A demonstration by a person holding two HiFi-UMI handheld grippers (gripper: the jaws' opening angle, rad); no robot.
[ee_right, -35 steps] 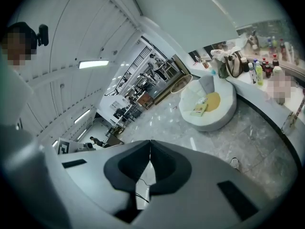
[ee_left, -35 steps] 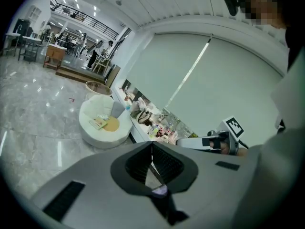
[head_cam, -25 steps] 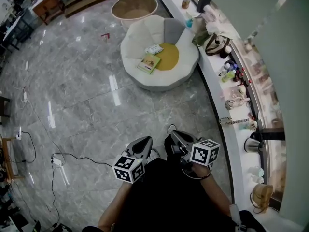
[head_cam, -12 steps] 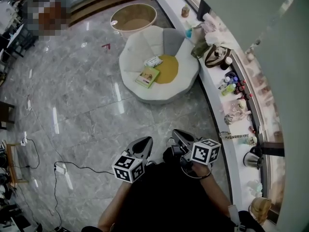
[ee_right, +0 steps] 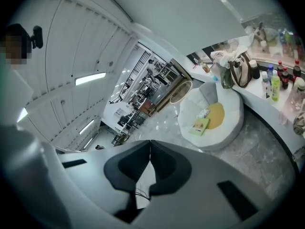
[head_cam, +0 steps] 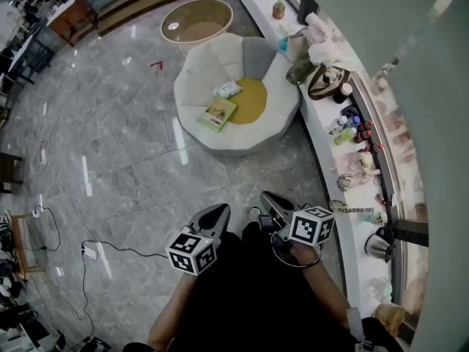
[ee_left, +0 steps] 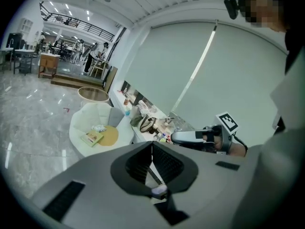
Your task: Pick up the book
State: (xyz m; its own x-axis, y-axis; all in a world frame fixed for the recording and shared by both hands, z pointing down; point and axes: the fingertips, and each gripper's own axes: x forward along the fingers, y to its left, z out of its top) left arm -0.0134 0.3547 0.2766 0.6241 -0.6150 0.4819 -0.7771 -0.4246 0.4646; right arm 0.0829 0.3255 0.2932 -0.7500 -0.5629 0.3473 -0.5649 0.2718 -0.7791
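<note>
A green book (head_cam: 218,114) lies flat on a round white seat (head_cam: 192,97), with a smaller white booklet (head_cam: 228,89) and a yellow cushion (head_cam: 250,100) beside it. The book (ee_left: 92,138) is small and far off in the left gripper view, and the book (ee_right: 199,126) lies equally distant in the right gripper view. My left gripper (head_cam: 218,213) and right gripper (head_cam: 269,199) are held close to the person's body, well short of the seat. On both, the jaws are pressed together with nothing between them.
A curved white counter (head_cam: 320,127) runs along the right, crowded with a bag (head_cam: 327,81), bottles (head_cam: 347,127) and a kettle (head_cam: 378,245). A round wooden tub (head_cam: 196,19) stands behind the seat. Cables (head_cam: 110,249) trail across the grey marble floor at the left.
The seat with the book has shifted left and slightly up in the head view as the person moved across the floor. Both grippers stay shut.
</note>
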